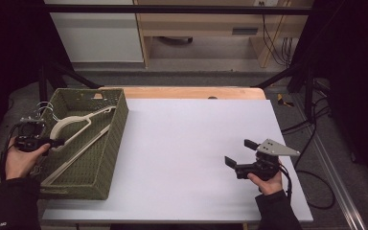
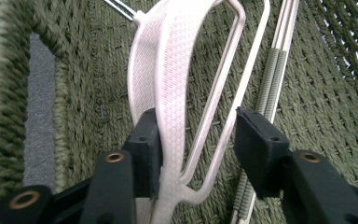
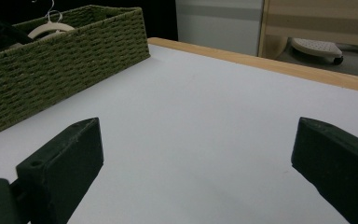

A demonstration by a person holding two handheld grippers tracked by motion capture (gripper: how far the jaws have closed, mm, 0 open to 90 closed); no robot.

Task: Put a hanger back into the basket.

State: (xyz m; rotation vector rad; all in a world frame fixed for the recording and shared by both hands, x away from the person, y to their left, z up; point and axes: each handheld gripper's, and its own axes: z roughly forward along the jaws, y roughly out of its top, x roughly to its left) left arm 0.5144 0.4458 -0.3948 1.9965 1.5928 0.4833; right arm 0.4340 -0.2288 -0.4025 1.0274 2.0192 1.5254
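Reaching over the near left rim of the green woven basket [image 1: 109, 143], the left hand-held gripper [image 1: 56, 142] points into it, at the cream plastic hanger [image 1: 72, 123] that lies slantwise inside. In the left gripper view the left hand-held gripper [image 2: 196, 140] has its jaws partly apart, and the broad textured shoulder of the hanger [image 2: 172, 93] runs up between them. One jaw lies against that shoulder (whether it truly touches or merely sits just beside it is hard to tell), while the other stands clear of the hanger's thin bar, with basket weave showing in the gap. So the jaws are not pressing on the hanger; it rests on the basket floor, its wire hook up toward the far left corner. A second, thinner hanger [image 2: 272, 74] with a ribbed bar lies just beside it.

The right hand-held gripper [image 1: 240, 154] sits well apart from the basket, low over the bare right part of the white table [image 1: 187, 139]. Its jaws stand wide open with nothing between them. In the right gripper view the basket [image 3: 65, 60] stands at the far left of the table, the hanger [image 3: 51, 29] peeking above its rim.
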